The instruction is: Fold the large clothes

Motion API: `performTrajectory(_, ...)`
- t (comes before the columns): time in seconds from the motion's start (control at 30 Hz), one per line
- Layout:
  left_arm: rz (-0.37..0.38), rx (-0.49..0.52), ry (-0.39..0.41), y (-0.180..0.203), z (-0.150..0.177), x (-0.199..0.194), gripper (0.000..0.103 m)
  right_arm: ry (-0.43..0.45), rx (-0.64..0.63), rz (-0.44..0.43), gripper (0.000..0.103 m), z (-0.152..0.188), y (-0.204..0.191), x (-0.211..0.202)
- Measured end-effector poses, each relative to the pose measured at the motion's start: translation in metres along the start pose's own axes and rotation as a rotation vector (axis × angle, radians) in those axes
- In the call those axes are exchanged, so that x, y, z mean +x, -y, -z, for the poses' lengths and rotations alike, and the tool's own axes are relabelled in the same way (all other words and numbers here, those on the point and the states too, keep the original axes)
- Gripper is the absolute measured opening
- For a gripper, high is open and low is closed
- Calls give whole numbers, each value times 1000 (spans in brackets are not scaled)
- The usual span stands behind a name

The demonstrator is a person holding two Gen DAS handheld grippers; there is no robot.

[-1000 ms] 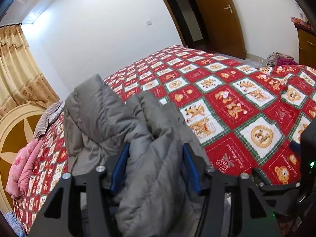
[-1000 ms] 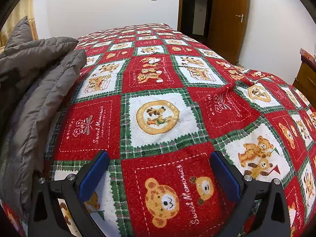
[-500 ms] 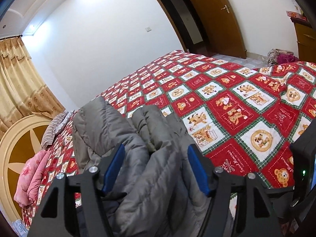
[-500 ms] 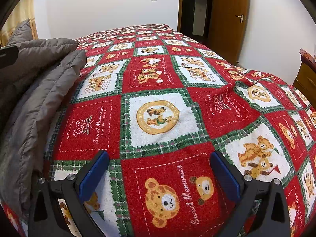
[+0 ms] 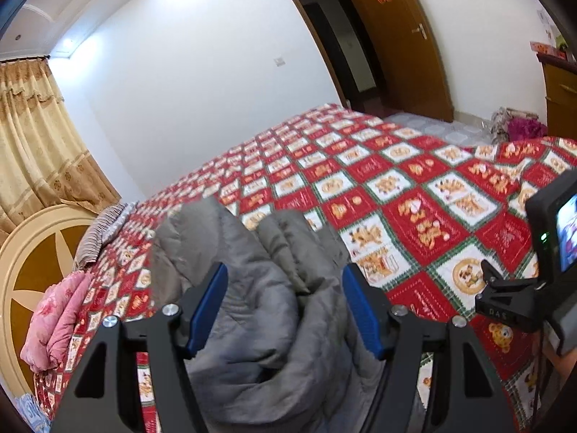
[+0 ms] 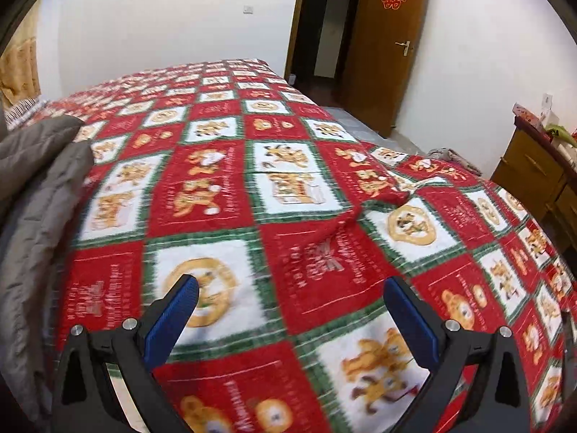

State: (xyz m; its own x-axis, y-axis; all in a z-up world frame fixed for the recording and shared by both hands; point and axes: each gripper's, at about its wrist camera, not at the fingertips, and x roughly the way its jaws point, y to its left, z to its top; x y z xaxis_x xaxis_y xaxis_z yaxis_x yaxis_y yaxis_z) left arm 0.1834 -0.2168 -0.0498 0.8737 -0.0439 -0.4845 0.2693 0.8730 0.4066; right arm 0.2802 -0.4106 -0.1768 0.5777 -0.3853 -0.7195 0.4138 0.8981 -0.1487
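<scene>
A grey padded jacket point(image 5: 259, 310) lies folded in a bundle on a red, white and green bear-patterned bedspread point(image 5: 414, 209). My left gripper point(image 5: 285, 310) is open above the bundle's near end, its blue pads point(image 5: 209, 306) on either side of the fabric without pinching it. In the right wrist view the jacket point(image 6: 39, 202) lies along the left edge. My right gripper point(image 6: 288, 317) is open and empty above the bedspread point(image 6: 324, 223), to the right of the jacket.
A pink quilt point(image 5: 54, 321) and a striped pillow point(image 5: 104, 231) lie by the round headboard point(image 5: 25, 274). A wooden door point(image 6: 382, 47) and a wooden cabinet point(image 6: 541, 169) stand on the right. The right gripper's camera unit point(image 5: 555, 238) shows in the left wrist view.
My left gripper has opened wider and lifted back from the jacket. My right gripper has risen and pulled back, so more of the room shows.
</scene>
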Motion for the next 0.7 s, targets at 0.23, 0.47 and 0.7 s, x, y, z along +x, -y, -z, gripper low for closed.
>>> performTrajectory(0.23,-82,-50,78,-45,-11,-20,83,-7,13,16,101,2,9,13)
performTrajectory(0.47,-206,-139,12,-101,4,17,85,3,2,5,101,8,-1,6)
performTrajectory(0.7,-212,-193,-106,-118,41,67,86,9,-8,-79,101,-1,-22,-2)
